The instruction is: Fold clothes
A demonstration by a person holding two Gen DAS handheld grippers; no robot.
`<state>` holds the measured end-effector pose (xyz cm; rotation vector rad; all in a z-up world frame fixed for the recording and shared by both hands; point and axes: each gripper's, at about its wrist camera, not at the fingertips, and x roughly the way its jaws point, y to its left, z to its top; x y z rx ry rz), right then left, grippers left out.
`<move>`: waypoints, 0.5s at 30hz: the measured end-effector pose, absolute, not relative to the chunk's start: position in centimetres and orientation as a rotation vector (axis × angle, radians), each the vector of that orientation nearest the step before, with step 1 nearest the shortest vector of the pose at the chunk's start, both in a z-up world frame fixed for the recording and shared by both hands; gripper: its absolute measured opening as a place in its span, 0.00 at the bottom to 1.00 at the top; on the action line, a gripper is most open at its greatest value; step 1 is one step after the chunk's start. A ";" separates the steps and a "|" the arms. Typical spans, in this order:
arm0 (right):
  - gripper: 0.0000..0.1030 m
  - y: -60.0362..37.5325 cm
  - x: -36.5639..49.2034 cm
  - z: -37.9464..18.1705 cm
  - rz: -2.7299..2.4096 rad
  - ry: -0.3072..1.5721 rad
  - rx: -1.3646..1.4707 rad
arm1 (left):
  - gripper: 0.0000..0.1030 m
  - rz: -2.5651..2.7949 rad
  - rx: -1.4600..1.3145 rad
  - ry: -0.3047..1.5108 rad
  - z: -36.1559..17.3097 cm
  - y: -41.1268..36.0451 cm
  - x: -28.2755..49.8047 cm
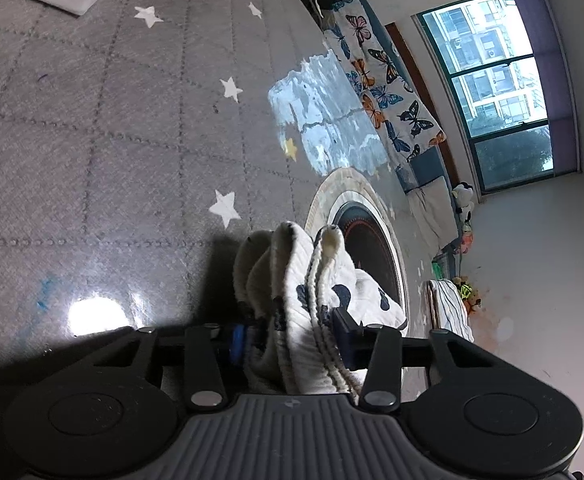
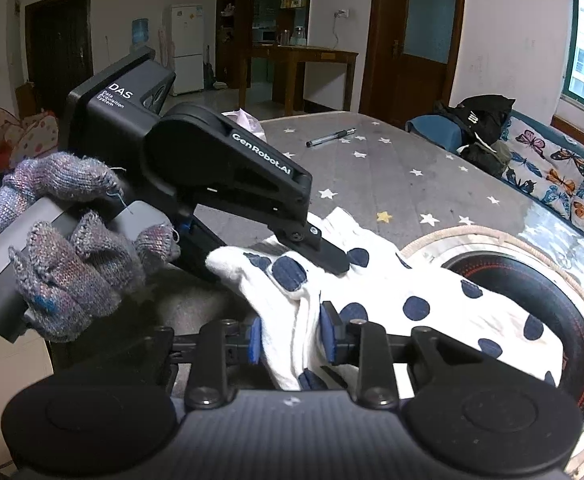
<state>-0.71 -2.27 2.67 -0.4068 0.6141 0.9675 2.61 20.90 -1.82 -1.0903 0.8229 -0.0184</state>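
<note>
Both hand-held grippers clamp the spotted white garment [image 2: 372, 292] on the star-patterned mat [image 2: 392, 168]. The left hand-held gripper [image 1: 292, 330] bites a bunched fold; the right hand-held gripper [image 2: 292, 338] pinches the near edge.

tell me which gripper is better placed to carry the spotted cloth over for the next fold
Right, probably. The right gripper has the polka-dot garment bunched between its blue pads; the left gripper only reaches an edge from the side.
</note>
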 end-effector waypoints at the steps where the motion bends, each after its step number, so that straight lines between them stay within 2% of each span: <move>1: 0.27 -2.2 -0.7 2.7 0.964 0.616 -0.408 | 0.43 -0.015 -1.083 0.822 -1.8 20.8 2.6; 7: 0.32 -2.4 -0.5 2.8 0.956 0.618 -0.414 | 0.37 0.007 -1.051 0.815 -1.7 20.4 2.8; 9: 0.38 -2.8 -0.5 2.9 0.955 0.619 -0.408 | 0.36 0.011 -1.038 0.812 -1.6 20.4 2.8; 10: 0.44 -3.1 -0.5 2.9 0.951 0.619 -0.403 | 0.36 0.013 -1.031 0.810 -1.5 20.3 2.8; 15: 0.48 -5.0 0.3 3.2 0.907 0.630 -0.352 | 0.35 0.027 -0.987 0.808 -1.3 19.9 3.1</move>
